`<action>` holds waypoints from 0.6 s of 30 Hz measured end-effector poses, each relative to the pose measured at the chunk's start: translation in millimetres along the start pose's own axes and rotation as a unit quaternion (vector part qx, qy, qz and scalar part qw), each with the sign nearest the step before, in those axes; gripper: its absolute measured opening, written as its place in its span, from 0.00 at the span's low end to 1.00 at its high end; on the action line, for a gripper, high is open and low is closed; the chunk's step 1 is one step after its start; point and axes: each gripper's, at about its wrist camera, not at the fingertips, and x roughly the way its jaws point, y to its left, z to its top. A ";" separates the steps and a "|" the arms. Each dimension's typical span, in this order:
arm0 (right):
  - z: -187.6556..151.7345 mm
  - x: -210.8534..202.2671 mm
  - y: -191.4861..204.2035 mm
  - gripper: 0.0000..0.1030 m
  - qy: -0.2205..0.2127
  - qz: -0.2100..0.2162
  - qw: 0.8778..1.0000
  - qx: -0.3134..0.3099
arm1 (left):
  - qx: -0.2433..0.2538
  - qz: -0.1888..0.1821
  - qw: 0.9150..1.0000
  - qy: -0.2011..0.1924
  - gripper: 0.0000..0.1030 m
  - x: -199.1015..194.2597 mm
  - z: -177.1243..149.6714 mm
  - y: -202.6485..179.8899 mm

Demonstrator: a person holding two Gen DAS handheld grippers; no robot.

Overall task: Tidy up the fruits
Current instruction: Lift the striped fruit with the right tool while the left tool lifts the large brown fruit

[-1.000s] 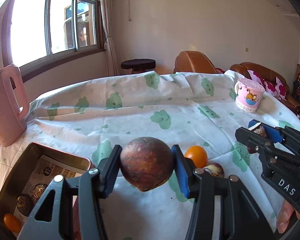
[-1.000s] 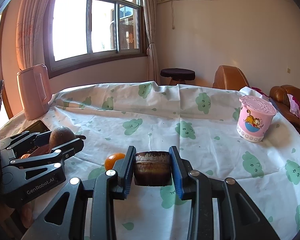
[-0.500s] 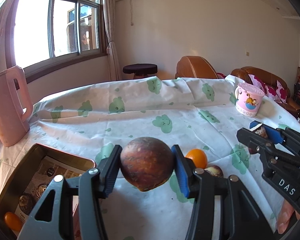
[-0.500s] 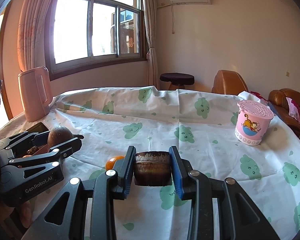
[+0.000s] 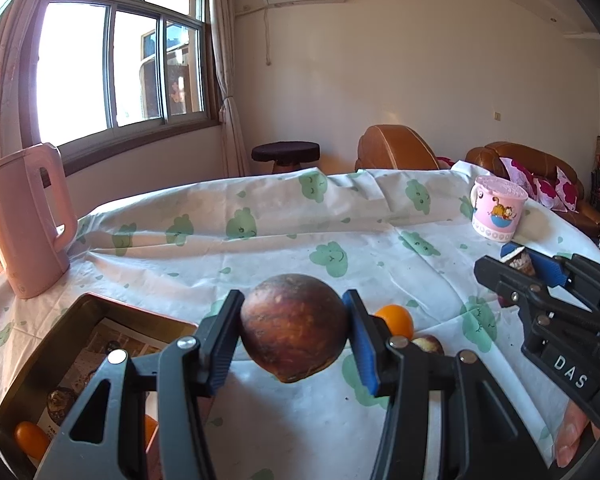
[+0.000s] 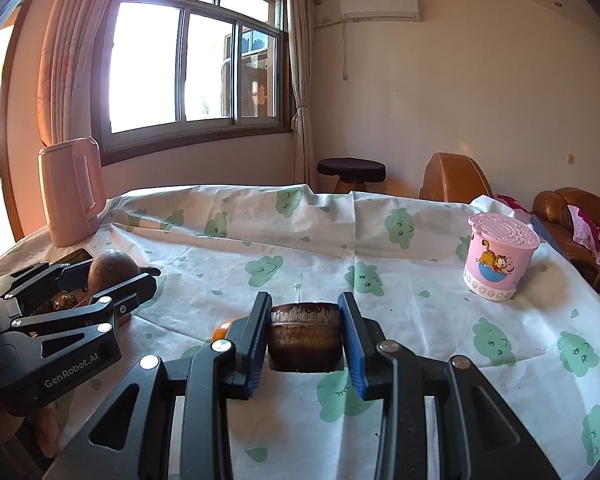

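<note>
Passion fruit [image 5: 294, 326] sits clamped in my left gripper [image 5: 294, 330] beside the tin box [image 5: 40, 364] at the tablecloth's [image 5: 260, 248] near-left corner; my right gripper [image 6: 304, 338] pinches a brown cut fruit [image 6: 304, 336]. Beyond lie a small orange [image 5: 395, 318] and a pink cartoon cup [image 6: 499, 256].

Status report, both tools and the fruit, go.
Left tool shut on round brown fruit, above tin tray. Right tool shut on cut dark fruit. Orange loose on cloth. Nothing blocking.
</note>
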 end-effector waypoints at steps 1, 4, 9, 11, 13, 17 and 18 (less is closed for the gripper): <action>0.0 0.0 0.7 0.35 0.001 -0.001 1.000 -0.001 | -0.001 0.000 1.000 0.000 0.51 -0.5 -0.3 0.5; -0.1 -2.3 2.3 0.35 -0.004 -0.003 1.000 -0.005 | -0.006 0.003 1.000 -0.001 0.51 -3.7 -1.7 3.1; -2.3 -8.0 9.6 0.35 -0.006 0.004 1.000 -0.008 | -0.010 0.002 1.000 -0.001 0.51 -13.5 -6.8 7.9; -3.1 -10.5 16.2 0.35 -0.007 0.009 1.000 -0.014 | -0.007 0.001 1.000 -0.004 0.51 -19.1 -9.6 8.8; -3.8 -12.0 24.0 0.35 -0.007 0.014 1.000 -0.020 | -0.004 -0.001 1.000 -0.007 0.51 -24.1 -11.8 9.9; -4.1 -12.7 36.9 0.35 -0.005 0.032 0.999 -0.020 | -0.002 0.004 1.000 -0.013 0.51 -33.4 -16.2 16.5; -4.1 -12.8 41.1 0.35 -0.004 0.037 0.999 -0.020 | -0.002 0.007 1.000 -0.014 0.51 -35.8 -17.2 19.2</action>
